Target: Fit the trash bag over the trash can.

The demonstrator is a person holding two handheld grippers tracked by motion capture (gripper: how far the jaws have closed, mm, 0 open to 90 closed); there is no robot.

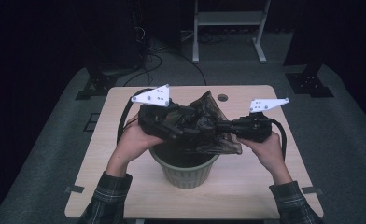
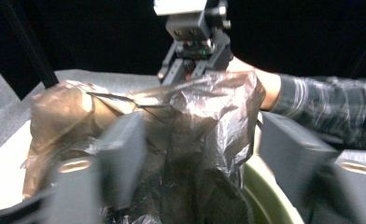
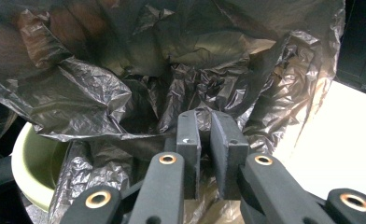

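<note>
Holding a two-jaw gripper in each hand, a person works a dark plastic bag (image 1: 208, 122) over a pale green bin (image 1: 185, 170) that stands near the middle of the wooden table (image 1: 265, 182), toward its near edge. The bag is crumpled and partly spread, its lower part hanging into the bin's mouth while its upper part lifts up and away toward the far side.

From the right, the right gripper (image 1: 221, 125) points left into the bag. In the right gripper view its jaws stand almost together, clamped on a thin fold of the film (image 3: 204, 140), with the bin's green rim (image 3: 24, 158) at the lower left.

From the left, the left gripper (image 1: 183, 126) reaches into the bag above the bin. In the left gripper view its jaws stand apart, with the bag (image 2: 204, 135) bunched between them; the picture is blurred there, so whether the pads press on the film cannot be told. Beyond the bag, that view shows the right gripper (image 2: 174, 80) pinching the film's top edge.
</note>
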